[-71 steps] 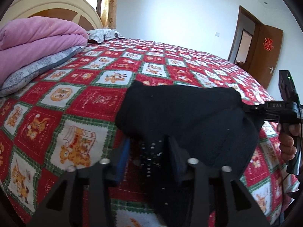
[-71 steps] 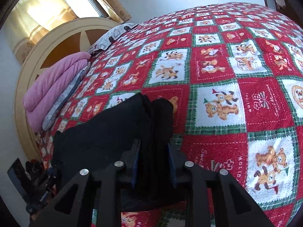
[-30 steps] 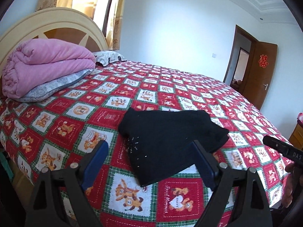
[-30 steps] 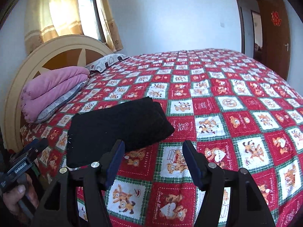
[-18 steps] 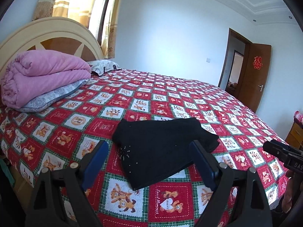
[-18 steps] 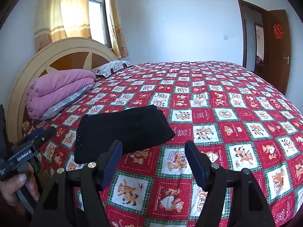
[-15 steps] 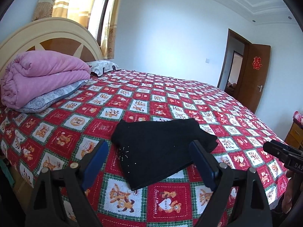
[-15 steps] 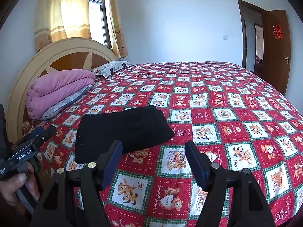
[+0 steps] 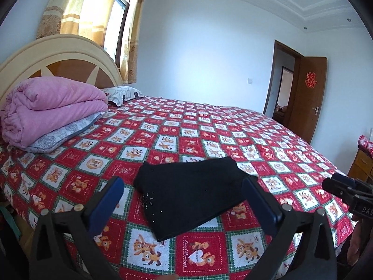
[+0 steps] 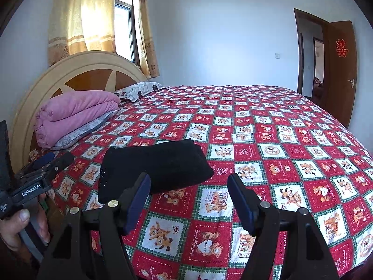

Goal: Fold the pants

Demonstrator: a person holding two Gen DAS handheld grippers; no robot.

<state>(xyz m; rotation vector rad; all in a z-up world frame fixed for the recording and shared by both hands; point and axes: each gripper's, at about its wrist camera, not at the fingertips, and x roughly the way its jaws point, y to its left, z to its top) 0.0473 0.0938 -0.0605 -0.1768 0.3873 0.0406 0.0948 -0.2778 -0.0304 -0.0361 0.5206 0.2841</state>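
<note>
While the folded black pants (image 9: 191, 193) lie flat near the front edge of the red teddy-bear bedspread (image 9: 209, 135), the left gripper (image 9: 184, 198), its jaws having just widened, and the right gripper (image 10: 188, 198) hover released above, grasping nothing.

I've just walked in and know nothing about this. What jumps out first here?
The loud red bedspread patterned with teddy bears covers the whole bed. Folded black pants lie near its front edge, and a rolled pink quilt sits by the headboard.
</note>
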